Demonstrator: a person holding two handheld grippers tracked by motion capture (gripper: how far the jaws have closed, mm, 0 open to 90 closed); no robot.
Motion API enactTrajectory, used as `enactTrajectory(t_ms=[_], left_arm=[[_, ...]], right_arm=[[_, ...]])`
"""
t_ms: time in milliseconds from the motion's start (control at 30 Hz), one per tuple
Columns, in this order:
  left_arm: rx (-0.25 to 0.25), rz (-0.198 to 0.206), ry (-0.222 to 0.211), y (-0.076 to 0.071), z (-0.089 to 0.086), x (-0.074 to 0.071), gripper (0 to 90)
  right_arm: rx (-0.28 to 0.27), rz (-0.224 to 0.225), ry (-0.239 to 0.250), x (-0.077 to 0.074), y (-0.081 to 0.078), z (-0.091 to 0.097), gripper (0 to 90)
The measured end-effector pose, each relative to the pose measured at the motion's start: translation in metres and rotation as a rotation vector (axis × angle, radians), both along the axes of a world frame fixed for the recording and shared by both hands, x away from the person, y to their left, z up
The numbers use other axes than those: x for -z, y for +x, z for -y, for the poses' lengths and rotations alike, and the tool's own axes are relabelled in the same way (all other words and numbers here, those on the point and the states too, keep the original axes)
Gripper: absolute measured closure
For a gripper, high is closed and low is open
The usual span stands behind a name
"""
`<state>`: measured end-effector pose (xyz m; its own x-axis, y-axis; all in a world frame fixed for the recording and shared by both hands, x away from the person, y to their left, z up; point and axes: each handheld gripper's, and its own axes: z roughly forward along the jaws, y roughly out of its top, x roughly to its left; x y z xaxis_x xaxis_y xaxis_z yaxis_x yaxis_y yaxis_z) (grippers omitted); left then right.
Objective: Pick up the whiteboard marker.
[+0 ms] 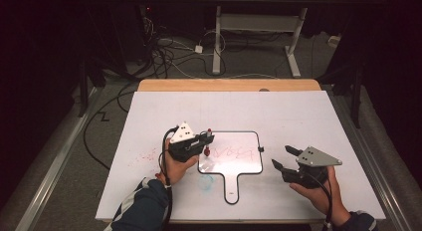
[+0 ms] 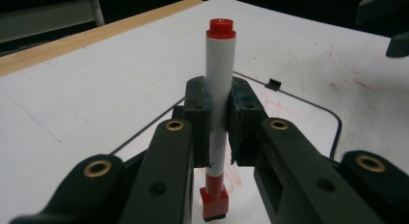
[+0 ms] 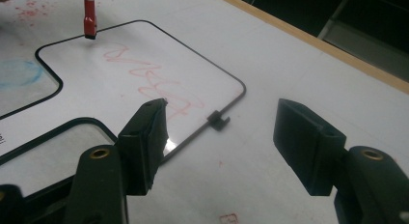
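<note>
Marker clamped upright in left gripper, tip over the small whiteboard's 9 o'clock edge beside red scribble; right gripper open, empty at 3 o'clock; writing step, next needs gentle downward contact.

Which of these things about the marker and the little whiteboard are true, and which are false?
1. The left gripper holds a marker. True.
2. The marker is blue. False: it is white with red ends.
3. The right gripper has its fingers clamped on the whiteboard. False: its fingers stand open with nothing between them.
4. The whiteboard has red scribbles on it. True.
5. The whiteboard has a handle. True.
</note>
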<state>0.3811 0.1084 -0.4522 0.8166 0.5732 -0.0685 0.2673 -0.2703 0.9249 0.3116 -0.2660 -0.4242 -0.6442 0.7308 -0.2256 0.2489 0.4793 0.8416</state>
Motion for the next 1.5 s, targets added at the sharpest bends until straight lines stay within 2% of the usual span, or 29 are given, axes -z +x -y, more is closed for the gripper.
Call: enactTrajectory(t_ms=[33,133,300,400,533,600,767,867,1067,1167,1267,1367,1500], left_arm=[[0.002,-0.006,-0.008,-0.001,-0.003,0.006,78.8],[0.008,0.012,-0.031,-0.005,-0.009,0.011,78.8],[0.010,0.032,-0.003,-0.015,-0.015,0.011,78.8],[0.009,0.024,0.005,-0.019,-0.019,0.010,78.8],[0.009,0.010,-0.035,-0.014,-0.015,0.013,78.9],[0.029,0.021,-0.035,-0.010,-0.007,0.013,79.0],[0.067,0.057,0.004,0.001,0.017,0.010,78.9],[0.091,0.069,0.011,0.009,0.031,0.009,79.0],[0.169,0.059,0.015,0.022,0.066,0.006,78.9],[0.195,0.054,0.017,0.025,0.081,0.004,78.9],[0.244,0.053,0.038,0.025,0.099,0.001,78.9],[0.285,0.058,0.039,0.023,0.118,0.001,78.9],[0.312,0.067,0.050,0.020,0.130,0.000,78.9]], right_arm=[[-0.005,0.006,-0.004,0.000,0.000,-0.001,37.3],[-0.023,0.025,-0.012,0.000,-0.002,-0.003,37.1],[-0.039,0.031,-0.028,0.001,-0.003,-0.006,37.0],[-0.045,0.022,-0.042,0.002,-0.002,-0.007,37.0],[-0.051,0.009,-0.056,0.005,-0.002,-0.010,36.9],[-0.061,0.009,-0.061,0.005,-0.002,-0.012,36.8],[-0.077,0.019,-0.068,0.005,-0.002,-0.014,36.6],[-0.078,0.013,-0.070,0.006,-0.002,-0.014,36.6],[-0.077,0.001,-0.076,0.008,0.000,-0.013,36.6],[-0.078,-0.003,-0.078,0.009,0.000,-0.012,36.6],[-0.077,0.000,-0.089,0.010,0.001,-0.011,36.6],[-0.076,-0.002,-0.086,0.009,0.001,-0.010,36.6],[-0.067,-0.003,-0.083,0.009,0.001,-0.008,36.6]])
